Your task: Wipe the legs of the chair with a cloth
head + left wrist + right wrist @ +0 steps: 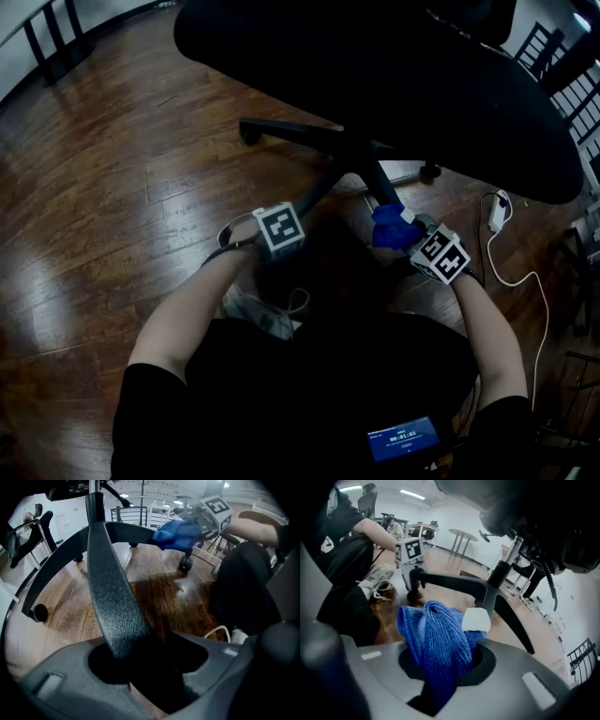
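- Nearest the lens, a dark-clad torso and a small lit screen (403, 438) fill the bottom of the head view, with both forearms reaching up the frame to the chair base beneath the black seat (394, 66)
- Left gripper (140, 665), centre of the head view: jaws partway closed round the near leg (112, 602), which runs straight into their mouth and appears clamped there to steady the chair
- Right gripper (440, 672), right of centre: jaws closed on a bunched blue cloth (436, 639), white label uppermost, with the wad set against the far leg (136, 532) towards its caster (185, 563) end
- Risk one: the chair stands on wheels on a glossy wood floor (112, 187), so if the left grip slides along the textured leg, a firm stroke would likely roll or spin the base away from the cloth
- Risk two: only a fold of cloth sits in the jaws, and dragging it over the leg's edge may pull it free, or turn the label rather than the weave onto the plastic
- Risk three: a white cable (525, 281) trails over the floor at the right of the frame, beside the base, where a rolling wheel could catch it
- Risk four: the wad seems to meet only the leg's top face, so the sides and underside may go unwiped
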Action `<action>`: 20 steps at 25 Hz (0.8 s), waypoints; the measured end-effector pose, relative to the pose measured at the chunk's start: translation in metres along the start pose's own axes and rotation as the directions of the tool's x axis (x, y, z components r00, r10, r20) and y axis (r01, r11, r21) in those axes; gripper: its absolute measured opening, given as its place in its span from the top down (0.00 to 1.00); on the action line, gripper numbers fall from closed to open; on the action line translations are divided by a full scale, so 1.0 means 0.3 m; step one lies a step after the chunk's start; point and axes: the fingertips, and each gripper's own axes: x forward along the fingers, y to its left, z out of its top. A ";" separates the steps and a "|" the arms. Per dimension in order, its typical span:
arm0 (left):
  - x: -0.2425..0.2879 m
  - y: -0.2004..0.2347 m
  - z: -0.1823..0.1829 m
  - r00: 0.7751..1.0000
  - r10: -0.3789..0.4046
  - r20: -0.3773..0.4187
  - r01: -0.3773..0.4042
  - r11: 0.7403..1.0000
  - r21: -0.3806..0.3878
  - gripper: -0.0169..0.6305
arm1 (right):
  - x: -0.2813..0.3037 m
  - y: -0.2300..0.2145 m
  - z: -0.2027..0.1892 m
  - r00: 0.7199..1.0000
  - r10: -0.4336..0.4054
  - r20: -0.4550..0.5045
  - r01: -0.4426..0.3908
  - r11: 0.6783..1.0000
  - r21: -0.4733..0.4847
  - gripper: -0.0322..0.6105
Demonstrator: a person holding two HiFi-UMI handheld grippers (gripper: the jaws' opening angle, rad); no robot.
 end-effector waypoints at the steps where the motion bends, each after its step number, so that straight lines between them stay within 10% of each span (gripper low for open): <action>1: -0.002 0.001 -0.005 1.000 0.001 -0.007 -0.001 1.000 -0.001 0.60 | -0.032 0.030 -0.049 1.000 0.012 -0.019 -0.012 1.000 0.002 0.83; 9: 0.007 -0.013 -0.029 0.998 0.013 -0.064 -0.013 1.000 -0.001 0.60 | -0.254 -0.052 -0.325 0.977 -0.163 -0.138 0.182 0.973 0.140 0.82; 20: -0.004 -0.025 -0.022 0.999 -0.020 -0.045 0.019 1.000 -0.023 0.60 | -0.056 -0.114 -0.076 0.987 -0.159 -0.005 0.156 0.968 0.194 0.81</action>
